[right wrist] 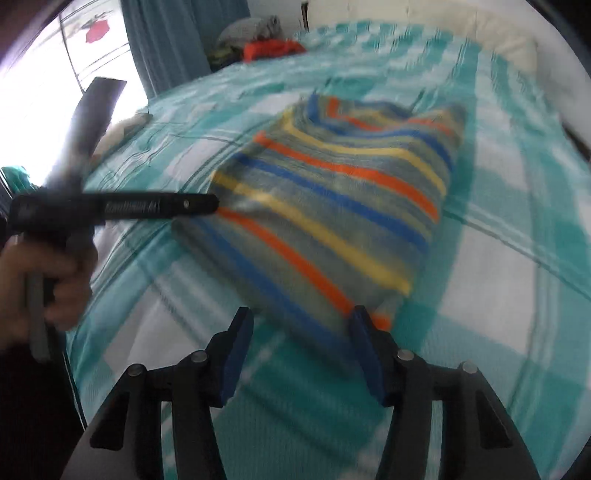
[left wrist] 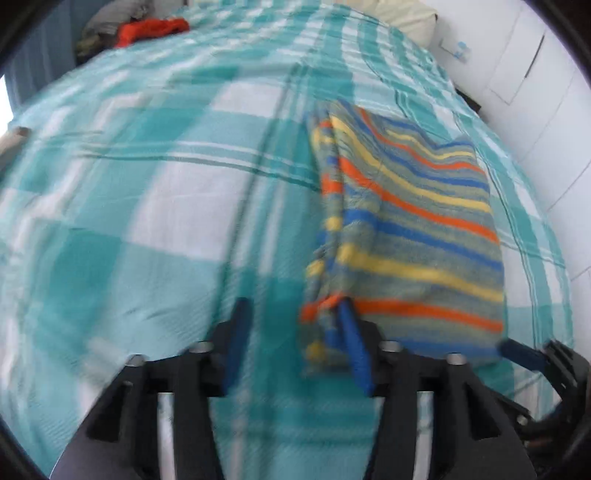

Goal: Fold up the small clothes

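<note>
A folded striped garment [left wrist: 406, 229], grey-green with orange, yellow and blue stripes, lies on the teal checked bedsheet [left wrist: 147, 192]. My left gripper [left wrist: 295, 321] is open; its right finger touches the garment's near left corner, nothing between the fingers. In the right wrist view the garment [right wrist: 332, 206] lies ahead. My right gripper [right wrist: 301, 325] is open at its near edge, holding nothing. The left gripper's body [right wrist: 110, 208] and the hand on it show at the left. The right gripper's fingertip [left wrist: 517, 352] shows at the garment's near right corner in the left wrist view.
A red-orange cloth [left wrist: 151, 29] and a grey pile [right wrist: 255, 29] lie at the bed's far end. A pale pillow [left wrist: 402, 14] lies at the head. A white wall [left wrist: 535, 92] runs along the right. Teal curtains [right wrist: 173, 40] and a bright window are far left.
</note>
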Demonstrator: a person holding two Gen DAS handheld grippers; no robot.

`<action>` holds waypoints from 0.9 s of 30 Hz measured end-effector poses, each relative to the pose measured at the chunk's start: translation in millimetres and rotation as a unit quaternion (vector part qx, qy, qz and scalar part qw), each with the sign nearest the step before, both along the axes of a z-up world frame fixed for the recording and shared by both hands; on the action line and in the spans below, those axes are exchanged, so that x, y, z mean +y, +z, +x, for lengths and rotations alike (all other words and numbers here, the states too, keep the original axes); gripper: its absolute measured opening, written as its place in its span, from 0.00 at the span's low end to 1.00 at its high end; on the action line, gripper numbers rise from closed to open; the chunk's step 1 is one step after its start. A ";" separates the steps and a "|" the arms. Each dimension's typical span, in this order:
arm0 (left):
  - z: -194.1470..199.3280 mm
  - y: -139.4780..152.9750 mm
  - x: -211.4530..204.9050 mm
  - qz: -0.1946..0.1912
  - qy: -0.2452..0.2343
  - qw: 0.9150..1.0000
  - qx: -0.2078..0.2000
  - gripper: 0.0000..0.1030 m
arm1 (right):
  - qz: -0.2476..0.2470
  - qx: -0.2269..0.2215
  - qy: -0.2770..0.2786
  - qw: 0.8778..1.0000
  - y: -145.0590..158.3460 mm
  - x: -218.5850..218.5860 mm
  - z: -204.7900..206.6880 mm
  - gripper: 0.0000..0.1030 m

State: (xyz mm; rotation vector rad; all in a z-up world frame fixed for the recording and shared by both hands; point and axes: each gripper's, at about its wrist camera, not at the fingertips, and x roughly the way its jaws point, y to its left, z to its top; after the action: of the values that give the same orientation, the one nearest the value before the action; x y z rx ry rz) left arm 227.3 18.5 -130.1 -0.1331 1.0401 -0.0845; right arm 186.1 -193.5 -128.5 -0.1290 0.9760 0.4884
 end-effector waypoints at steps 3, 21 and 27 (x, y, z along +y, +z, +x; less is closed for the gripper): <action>-26.2 10.5 13.7 0.006 -0.006 1.000 -0.012 0.75 | 0.028 0.005 -0.037 0.999 8.8 -16.2 -36.5 0.62; -81.5 26.7 -9.7 0.114 -0.045 0.991 -0.045 0.90 | 0.051 0.025 -0.214 0.975 5.0 -55.8 -108.8 0.87; -80.0 22.1 -12.2 0.132 -0.043 0.989 -0.044 0.90 | 0.070 0.027 -0.214 0.974 4.6 -51.9 -111.8 0.87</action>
State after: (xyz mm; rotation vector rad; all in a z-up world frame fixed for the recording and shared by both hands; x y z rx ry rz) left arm 147.3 6.3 -107.9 0.1549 0.9591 -0.0288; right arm 74.3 -245.4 -123.9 0.2204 0.9855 0.1622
